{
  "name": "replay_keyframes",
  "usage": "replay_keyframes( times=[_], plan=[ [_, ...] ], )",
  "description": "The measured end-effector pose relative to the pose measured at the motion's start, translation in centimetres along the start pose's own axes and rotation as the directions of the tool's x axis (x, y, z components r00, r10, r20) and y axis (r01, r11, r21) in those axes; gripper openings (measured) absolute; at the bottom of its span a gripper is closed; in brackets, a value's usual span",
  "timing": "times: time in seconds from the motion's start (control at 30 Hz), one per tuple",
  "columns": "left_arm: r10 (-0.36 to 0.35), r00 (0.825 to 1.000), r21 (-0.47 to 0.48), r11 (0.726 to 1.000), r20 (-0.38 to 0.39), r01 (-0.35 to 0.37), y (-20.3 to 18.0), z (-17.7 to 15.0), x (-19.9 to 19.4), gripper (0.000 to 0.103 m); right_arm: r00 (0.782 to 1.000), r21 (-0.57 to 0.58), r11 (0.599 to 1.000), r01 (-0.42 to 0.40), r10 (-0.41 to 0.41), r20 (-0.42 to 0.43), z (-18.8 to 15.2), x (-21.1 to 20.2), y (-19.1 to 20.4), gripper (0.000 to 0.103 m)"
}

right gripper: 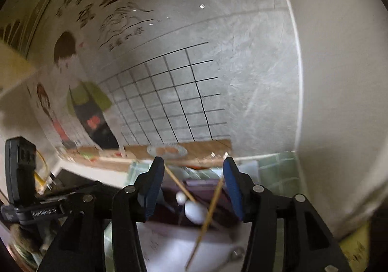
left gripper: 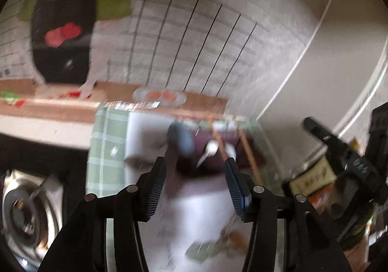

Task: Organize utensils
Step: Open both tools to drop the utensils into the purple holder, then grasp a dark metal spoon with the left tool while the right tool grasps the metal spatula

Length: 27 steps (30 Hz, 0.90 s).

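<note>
A dark purple utensil holder [left gripper: 232, 148] stands on a white tray on a green checked cloth [left gripper: 106, 148]. In it are wooden chopsticks [left gripper: 247, 148], a white spoon [left gripper: 211, 147] and a blue-grey utensil [left gripper: 185, 138]. My left gripper [left gripper: 195, 163] is open and empty, just in front of the holder. In the right wrist view the holder [right gripper: 206, 187] holds two white spoons [right gripper: 194, 211] and chopsticks [right gripper: 213, 204]. My right gripper [right gripper: 192, 163] is open and empty above it. The view is blurred.
A steel sink with drain [left gripper: 26, 218] lies at the left. The other gripper's black body [left gripper: 351, 158] is at the right. A wall with a cartoon mural [right gripper: 84, 102] and a corner [right gripper: 298, 78] stand close behind the counter. A yellow box [left gripper: 315, 175] sits at the right.
</note>
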<state>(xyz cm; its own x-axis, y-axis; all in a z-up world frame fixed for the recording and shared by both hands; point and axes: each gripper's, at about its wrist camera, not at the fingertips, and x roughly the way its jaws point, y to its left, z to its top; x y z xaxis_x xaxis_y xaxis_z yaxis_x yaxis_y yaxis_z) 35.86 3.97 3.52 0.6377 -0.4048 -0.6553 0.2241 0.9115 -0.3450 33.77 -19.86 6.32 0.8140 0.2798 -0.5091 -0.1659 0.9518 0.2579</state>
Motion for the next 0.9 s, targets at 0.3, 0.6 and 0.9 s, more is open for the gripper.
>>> replay_keyframes(
  times=[0.3,0.6,0.9],
  plan=[
    [0.081,0.978,0.013,0.997,-0.190,-0.080,3.7,-9.0,-1.8,0.059,0.986,-0.141,0.982,0.125,-0.139,-0.094,-6.7,-5.5,3.3,0.077],
    [0.108,0.931,0.031,0.994,-0.350,-0.103,5.7,-17.0,-2.6,0.060,0.927,-0.295,0.945,0.141,-0.231,-0.297,-17.5,-4.1,5.5,0.086],
    [0.161,0.935,-0.086,0.976,-0.316,-0.198,9.0,-18.6,-6.2,0.062,0.870,-0.278,0.958,-0.067,-0.080,-0.486,-23.6,-2.8,10.1,0.055]
  ],
)
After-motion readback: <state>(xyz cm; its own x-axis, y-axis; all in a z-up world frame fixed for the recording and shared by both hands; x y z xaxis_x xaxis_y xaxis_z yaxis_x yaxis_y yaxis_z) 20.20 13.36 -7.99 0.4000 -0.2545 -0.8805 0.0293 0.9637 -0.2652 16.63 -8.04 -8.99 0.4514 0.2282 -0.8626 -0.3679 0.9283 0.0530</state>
